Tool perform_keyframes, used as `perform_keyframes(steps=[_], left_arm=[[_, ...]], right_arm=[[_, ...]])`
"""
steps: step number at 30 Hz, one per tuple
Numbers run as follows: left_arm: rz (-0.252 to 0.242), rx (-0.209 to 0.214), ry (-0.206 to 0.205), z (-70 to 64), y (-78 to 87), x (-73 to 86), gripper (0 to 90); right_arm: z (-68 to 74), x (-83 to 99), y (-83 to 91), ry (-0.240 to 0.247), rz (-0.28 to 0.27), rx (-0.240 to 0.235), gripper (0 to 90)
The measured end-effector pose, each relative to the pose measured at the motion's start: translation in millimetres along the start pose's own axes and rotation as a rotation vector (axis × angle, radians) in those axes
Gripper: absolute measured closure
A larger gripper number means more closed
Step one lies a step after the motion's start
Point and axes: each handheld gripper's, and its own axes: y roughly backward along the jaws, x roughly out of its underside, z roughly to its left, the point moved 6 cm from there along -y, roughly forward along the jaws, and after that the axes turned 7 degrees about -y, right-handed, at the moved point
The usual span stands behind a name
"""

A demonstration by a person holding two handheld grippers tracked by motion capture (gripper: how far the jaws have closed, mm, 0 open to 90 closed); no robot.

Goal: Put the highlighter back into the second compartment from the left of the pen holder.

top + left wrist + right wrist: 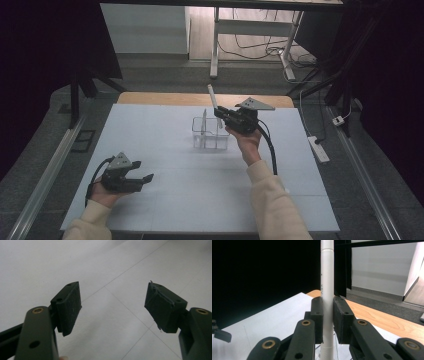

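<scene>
My right gripper point(220, 114) is shut on a white pen point(212, 96), held nearly upright just above the right side of a clear plastic holder point(210, 133) near the table's middle. In the right gripper view the white pen point(327, 280) runs straight up between the two black pads point(342, 317), which press on both of its sides. A second white pen point(204, 118) stands inside the holder. My left gripper point(141, 171) rests low at the front left of the table. Its pads point(68, 306) stand wide apart over the bare white surface, with nothing between them.
A white sheet point(165, 195) covers the table, with a strip of wood point(150, 98) showing at the far edge. Beyond it stand a desk frame point(215, 50) and floor cables. A power strip point(318, 148) lies on the floor at the right.
</scene>
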Motion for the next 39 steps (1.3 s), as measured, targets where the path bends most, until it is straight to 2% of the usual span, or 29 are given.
perform_keyframes(steps=[27,39], left_arm=[[0.002,0.000,-0.001,0.0,-0.4,0.3,29.6],[0.004,-0.001,-0.002,-0.1,-0.5,0.6,29.6]], right_arm=[[-7.9,19.0,-22.2,0.004,0.008,0.024,78.1],[-6.5,22.4,-30.2,0.003,-0.014,0.023,78.1]])
